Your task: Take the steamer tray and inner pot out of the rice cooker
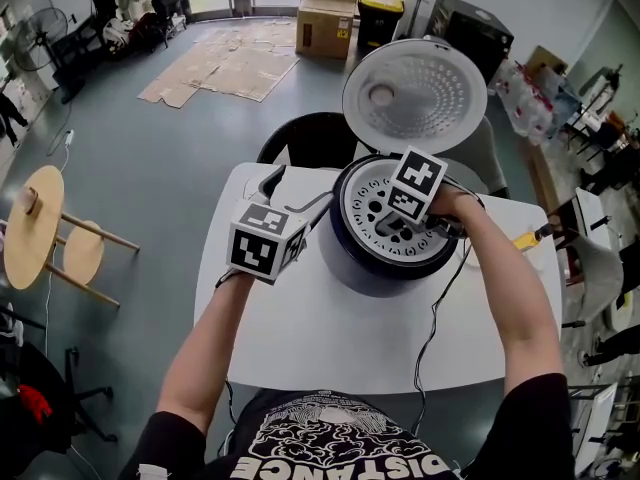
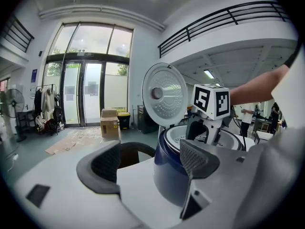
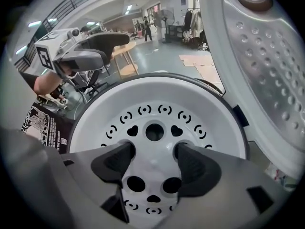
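Note:
A dark blue rice cooker [image 1: 365,268] stands on the white table [image 1: 300,338] with its lid [image 1: 415,93] swung up. A white steamer tray [image 1: 365,203] with round and heart-shaped holes lies in its mouth; the inner pot under it is hidden. My right gripper [image 3: 153,151] points steeply down, each fingertip in a round hole, the tray's [image 3: 152,97] middle strip between them, and I see no firm press. Left of the cooker [image 2: 167,175] my left gripper [image 2: 151,159] is open and empty, just above the table. In the head view the left gripper [image 1: 292,196] is short of the cooker's wall.
A black chair [image 1: 310,138] stands behind the table. Two wooden stools [image 1: 40,223] are on the floor at the left. Cardboard boxes [image 1: 328,13] and flattened cardboard [image 1: 230,63] lie farther back. A black cable [image 1: 438,308] runs over the table's right side.

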Available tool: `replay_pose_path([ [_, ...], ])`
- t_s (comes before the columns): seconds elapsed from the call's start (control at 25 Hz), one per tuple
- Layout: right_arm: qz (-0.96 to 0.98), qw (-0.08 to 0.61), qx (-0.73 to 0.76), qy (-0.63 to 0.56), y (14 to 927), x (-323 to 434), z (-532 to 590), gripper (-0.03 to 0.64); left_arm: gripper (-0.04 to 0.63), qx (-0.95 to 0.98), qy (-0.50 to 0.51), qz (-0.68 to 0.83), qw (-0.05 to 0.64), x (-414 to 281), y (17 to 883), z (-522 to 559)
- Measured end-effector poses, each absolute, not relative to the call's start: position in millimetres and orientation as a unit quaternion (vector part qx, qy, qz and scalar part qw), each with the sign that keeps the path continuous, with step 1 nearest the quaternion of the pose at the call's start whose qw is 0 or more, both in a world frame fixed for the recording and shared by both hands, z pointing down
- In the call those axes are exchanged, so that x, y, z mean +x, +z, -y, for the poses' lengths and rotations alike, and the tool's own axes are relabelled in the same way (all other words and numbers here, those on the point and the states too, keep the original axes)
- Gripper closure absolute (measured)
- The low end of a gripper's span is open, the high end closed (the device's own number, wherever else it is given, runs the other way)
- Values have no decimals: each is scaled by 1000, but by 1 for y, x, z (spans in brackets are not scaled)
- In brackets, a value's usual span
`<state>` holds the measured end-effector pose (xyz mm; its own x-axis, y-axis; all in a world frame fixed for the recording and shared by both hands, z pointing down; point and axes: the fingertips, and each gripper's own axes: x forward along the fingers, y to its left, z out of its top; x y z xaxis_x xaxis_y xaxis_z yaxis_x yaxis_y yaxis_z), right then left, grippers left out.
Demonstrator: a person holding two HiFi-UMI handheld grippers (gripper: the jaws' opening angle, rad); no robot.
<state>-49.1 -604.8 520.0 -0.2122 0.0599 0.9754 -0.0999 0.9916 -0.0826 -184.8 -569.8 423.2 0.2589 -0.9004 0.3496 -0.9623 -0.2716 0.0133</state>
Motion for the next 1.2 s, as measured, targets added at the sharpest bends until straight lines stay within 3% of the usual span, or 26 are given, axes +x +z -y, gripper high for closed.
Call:
replay_pose_path([
  [0.68,781,622,52,-5,433,-68,561,318,218,803,111,582,64,-183,378,519],
  [1.2,775,620,120,33,383,145,520,319,218,853,105,510,34,30,326,505],
])
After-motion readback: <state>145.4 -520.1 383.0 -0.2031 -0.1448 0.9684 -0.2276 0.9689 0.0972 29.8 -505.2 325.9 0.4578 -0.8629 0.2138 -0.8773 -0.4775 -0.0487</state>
